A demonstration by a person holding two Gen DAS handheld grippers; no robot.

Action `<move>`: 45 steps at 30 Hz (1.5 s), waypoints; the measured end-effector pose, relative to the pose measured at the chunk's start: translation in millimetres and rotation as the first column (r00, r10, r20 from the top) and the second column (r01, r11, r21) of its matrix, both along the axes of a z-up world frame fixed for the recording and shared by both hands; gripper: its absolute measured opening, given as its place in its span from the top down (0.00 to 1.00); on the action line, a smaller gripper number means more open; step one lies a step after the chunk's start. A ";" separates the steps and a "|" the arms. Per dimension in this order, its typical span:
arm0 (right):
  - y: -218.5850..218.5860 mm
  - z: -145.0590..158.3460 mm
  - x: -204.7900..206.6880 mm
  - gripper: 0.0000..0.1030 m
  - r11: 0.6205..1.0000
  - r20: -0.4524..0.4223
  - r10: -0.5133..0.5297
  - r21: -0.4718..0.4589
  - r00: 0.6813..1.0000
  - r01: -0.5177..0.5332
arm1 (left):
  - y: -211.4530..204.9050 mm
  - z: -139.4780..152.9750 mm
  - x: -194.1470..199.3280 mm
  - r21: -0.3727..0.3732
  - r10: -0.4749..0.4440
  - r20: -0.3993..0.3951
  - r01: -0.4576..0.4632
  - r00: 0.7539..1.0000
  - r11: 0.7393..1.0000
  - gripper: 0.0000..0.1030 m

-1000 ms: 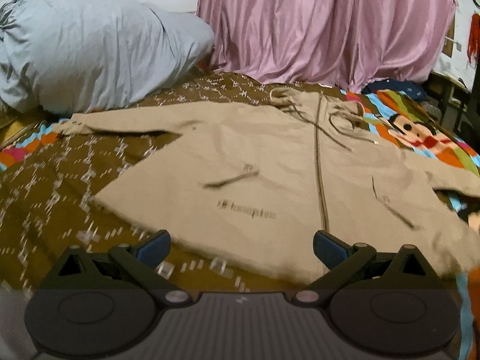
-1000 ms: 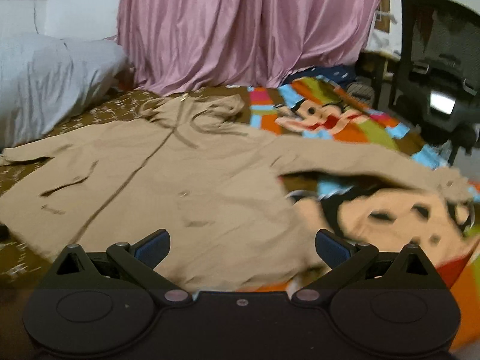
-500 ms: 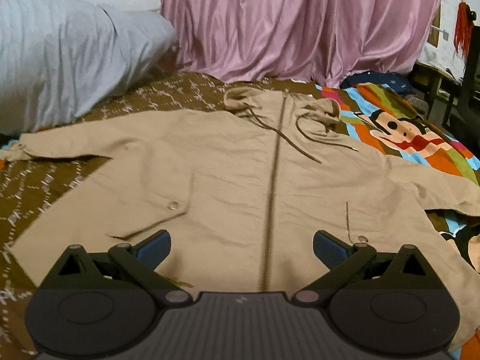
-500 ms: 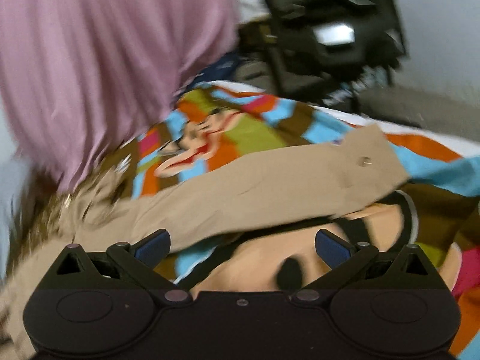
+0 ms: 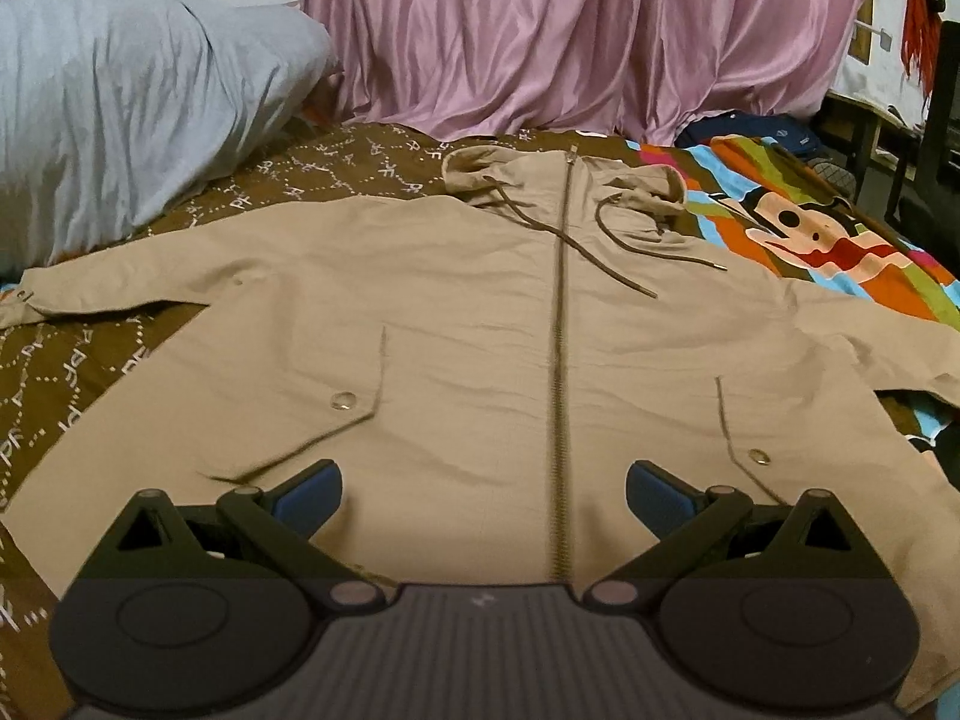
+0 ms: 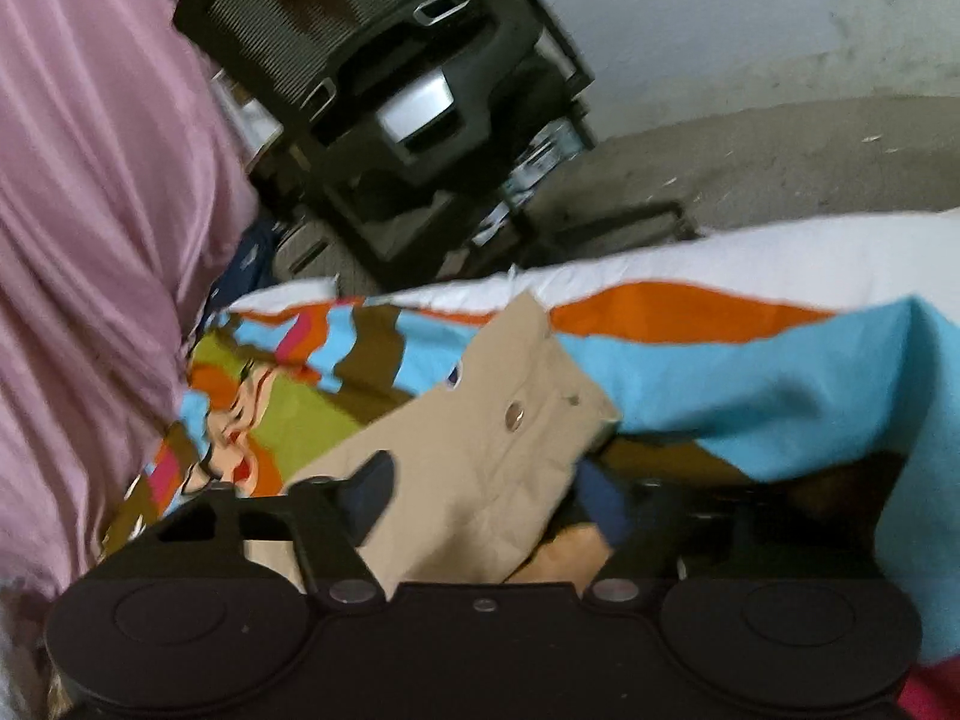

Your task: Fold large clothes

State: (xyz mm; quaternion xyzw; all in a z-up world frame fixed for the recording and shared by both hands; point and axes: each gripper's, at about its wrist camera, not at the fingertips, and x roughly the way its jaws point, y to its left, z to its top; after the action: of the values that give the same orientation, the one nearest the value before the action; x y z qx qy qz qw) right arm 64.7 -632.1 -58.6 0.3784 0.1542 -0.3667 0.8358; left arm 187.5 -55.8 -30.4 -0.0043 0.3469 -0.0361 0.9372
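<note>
A tan hooded jacket [image 5: 480, 324] lies flat, front up, zipped, on the bed with both sleeves spread out. My left gripper [image 5: 483, 489] is open and empty, hovering over the jacket's lower hem near the zipper. In the right wrist view the jacket's right sleeve cuff [image 6: 510, 438], with a metal snap, lies between the fingers of my right gripper [image 6: 486, 495]. The jaws stand part closed around the cuff fabric; the view is blurred and I cannot tell whether they grip it.
A brown patterned blanket [image 5: 72, 372] and a colourful cartoon blanket [image 5: 810, 228] cover the bed. A grey pillow [image 5: 120, 132] lies at the back left, a pink curtain [image 5: 570, 36] behind. A black office chair [image 6: 384, 84] stands beyond the bed's right edge [image 6: 750, 258].
My right gripper swung right to the sleeve cuff and its jaws narrowed around it. My left gripper moved over the jacket's centre hem and stayed open.
</note>
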 end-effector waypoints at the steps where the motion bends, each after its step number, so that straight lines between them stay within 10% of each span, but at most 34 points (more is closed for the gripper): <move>1: 1.0 1.1 3.3 0.40 1.000 -0.001 -0.003 -0.004 1.000 0.003 | 4.2 0.6 0.2 0.005 -0.003 0.004 0.003 1.000 1.000 0.00; 4: 0.9 3.1 11.9 0.47 1.000 -0.035 -0.010 -0.029 0.999 0.009 | 17.0 2.8 3.8 0.024 -0.011 0.015 0.011 1.000 1.000 0.00; 8: 2.2 2.8 33.4 0.83 0.995 -0.167 -0.067 -0.086 0.984 0.053 | 34.7 3.8 12.5 0.037 -0.011 0.021 0.011 1.000 0.999 0.00; 14: 23.6 30.4 59.8 0.94 0.967 -0.237 -0.065 -0.255 0.969 0.003 | 65.9 -3.3 10.3 0.037 0.028 0.079 -0.031 0.996 0.999 0.01; 24: 193.9 164.0 148.4 0.95 0.732 -0.167 0.280 -0.600 0.945 -0.322 | 123.2 31.5 11.0 -0.075 0.135 0.127 -0.126 0.983 0.989 0.01; 32: 388.6 165.7 239.4 0.96 0.479 -0.175 0.685 -0.623 0.708 -0.618 | 166.6 51.9 16.4 -0.167 0.314 0.165 -0.287 0.935 0.943 0.01; 40: 536.4 55.2 289.1 0.95 0.276 -0.339 0.806 -0.509 0.485 -0.815 | 211.6 50.2 29.8 -0.211 0.453 0.154 -0.418 0.878 0.884 0.01; 45: 567.0 -4.6 280.0 0.68 0.166 -0.422 0.843 -0.384 0.333 -0.908 | 216.3 43.3 40.4 -0.217 0.442 0.168 -0.404 0.881 0.888 0.01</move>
State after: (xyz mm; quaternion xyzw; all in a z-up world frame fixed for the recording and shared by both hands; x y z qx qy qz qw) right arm 344.7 -65.0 -63.2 -0.0663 0.2734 0.1351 0.9501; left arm 227.8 160.5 12.8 -0.1590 0.2306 0.1394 0.9498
